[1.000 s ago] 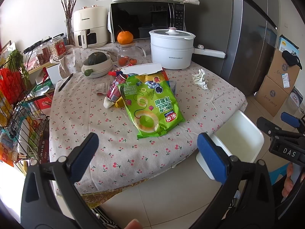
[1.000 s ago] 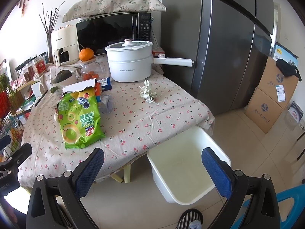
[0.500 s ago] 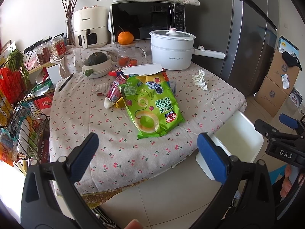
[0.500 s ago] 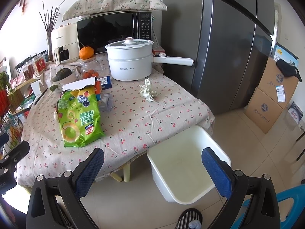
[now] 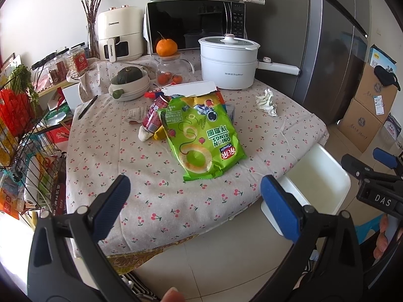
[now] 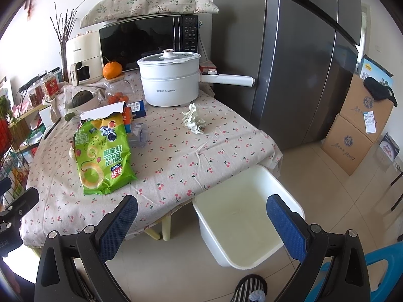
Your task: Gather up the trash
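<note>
Partly hidden items: under the green onion-ring bag lie a red can, a yellow wrapper and a pale scrap whose kind cannot be told; a torn white card covers the bag's far edge. In the right wrist view a clear plastic cup lies on its side just beside the bag, and a blue box is half concealed behind it. The bin's near rim is cut off by the right gripper's fingers.

Count: one snack bag, one crumpled paper ball, one can, one white bin — standing on the floor, its far end tucked under the table's edge. Two grippers.

Left gripper: released, jaws spread wide, holding nothing, hovering over the table's near edge. Right gripper: likewise released and empty, above the bin and well apart from the trash.

Surface and room: a table draped in a cherry-print cloth carries a white electric pot, a glass jar topped by an orange, and a bowl holding a green squash. Behind stand a microwave under a floral cover, an air fryer and a grey refrigerator; cardboard boxes are stacked on the tiled floor — a wire rack fills the left.
</note>
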Demonstrator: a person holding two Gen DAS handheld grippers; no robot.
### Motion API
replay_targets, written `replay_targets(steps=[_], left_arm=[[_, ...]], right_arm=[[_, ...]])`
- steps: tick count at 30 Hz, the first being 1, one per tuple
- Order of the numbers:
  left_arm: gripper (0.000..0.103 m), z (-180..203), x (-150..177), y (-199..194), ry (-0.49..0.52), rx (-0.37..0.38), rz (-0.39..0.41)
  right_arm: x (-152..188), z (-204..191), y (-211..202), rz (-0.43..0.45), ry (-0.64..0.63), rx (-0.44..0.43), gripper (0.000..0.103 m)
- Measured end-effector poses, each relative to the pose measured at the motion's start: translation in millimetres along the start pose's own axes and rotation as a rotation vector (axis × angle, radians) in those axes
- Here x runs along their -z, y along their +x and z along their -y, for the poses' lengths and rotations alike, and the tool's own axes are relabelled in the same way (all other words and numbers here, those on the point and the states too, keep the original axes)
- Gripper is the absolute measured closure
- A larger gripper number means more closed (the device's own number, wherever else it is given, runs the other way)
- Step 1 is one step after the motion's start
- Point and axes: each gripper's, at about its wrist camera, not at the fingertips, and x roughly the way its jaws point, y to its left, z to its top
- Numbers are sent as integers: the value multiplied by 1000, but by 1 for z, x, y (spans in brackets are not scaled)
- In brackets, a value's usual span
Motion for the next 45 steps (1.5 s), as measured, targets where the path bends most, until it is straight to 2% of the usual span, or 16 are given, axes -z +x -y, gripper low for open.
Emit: replay_targets(steps=[4,9,16,20,21,24,25,27,29,32,34,36,38,39,41,45], left_arm=[[0,-2,0,6,-10,22,-25],[0,-13,-5,19,-59,133,-74],[0,-30,-14,66,-123,206,-197],[2,-38,-24,100,-151,318,-259],[5,-39,-28,108,-138,333,-261],[13,-42,-35,133,-91,291,-269],[16,-44,-36,143,-88,282,-278],[28,-52,-37,162,-103,288,-301],[30,-57,-37,179,-129,304,-314],[31,-59,-34,198,-164,320,-355],[39,-60,-31,208,-195,343,-381],[55,-62,-29,217,-248,379,-404],[65,-64,-29,219,-288,400,-411],[76,-63,-31,216,-289,404,-404],[84,-59,-35,205,-269,426,-378],[88,-47,-41,178,-204,456,-337]], right_arm=[[-2,1,0,0,-3,9,0],[-6,3,0,9,-16,-7,0],[-39,-5,11,-91,-81,-121,0],[-67,-9,31,-150,-109,-174,0],[-71,-9,36,-163,-103,-193,0],[-74,-8,57,-179,-90,-272,0],[-70,-7,65,-188,-90,-271,0],[-65,-8,80,-241,-106,-256,0],[-64,-6,88,-264,-118,-267,0],[-71,-2,95,-248,-132,-225,0],[-76,2,100,-240,-131,-200,0],[-79,7,105,-246,-118,-187,0],[-82,11,111,-258,-105,-178,0],[-83,11,114,-261,-101,-173,0],[-84,12,117,-265,-99,-155,0],[-83,14,119,-262,-105,-118,0]])
